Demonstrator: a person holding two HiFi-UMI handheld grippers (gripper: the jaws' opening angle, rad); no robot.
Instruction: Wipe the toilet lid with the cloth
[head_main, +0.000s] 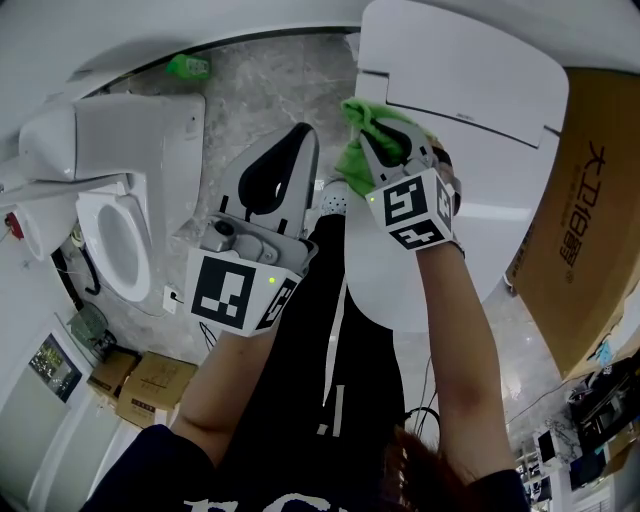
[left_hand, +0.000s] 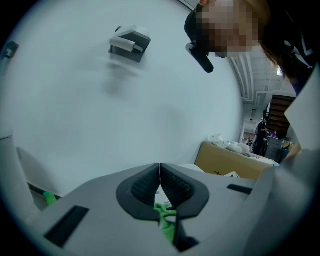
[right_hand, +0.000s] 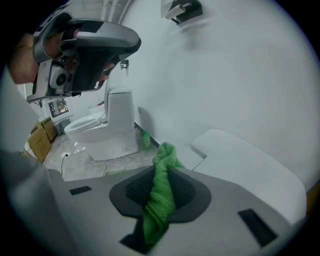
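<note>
Stands over a white toilet with a gripper in each hand. Pinches the green cloth (right_hand: 160, 197) in the right gripper (head_main: 385, 140) — jaws closed on it, with a bunched end poking out past the tips and the rest trailing back through the gap between the pads. Holds that gripper over the rear part of the toilet lid (head_main: 492, 245), which lies flat and shut, just in front of the raised white panel (head_main: 470, 85) behind it. Cannot tell whether the cloth touches the white surface.

Carries the left gripper (head_main: 302, 138) just beside the right one, on its left, above the grey marbled floor (head_main: 250, 90). Has its jaws pressed together tip to tip with nothing between them. Shows only a scrap of the green cloth farther off, through the opening below the pads, in the left gripper view. Faces a pale wall there, with a small grey fixture (left_hand: 130, 44) mounted high on it.

Includes a second toilet (head_main: 120, 215) well apart on the left, its bowl open — and a green bottle (head_main: 188, 67) on the floor near it, by the wall. Also takes in a large cardboard box (head_main: 590, 210) to the right of the lidded toilet and smaller boxes (head_main: 140, 385) at the lower left.
</note>
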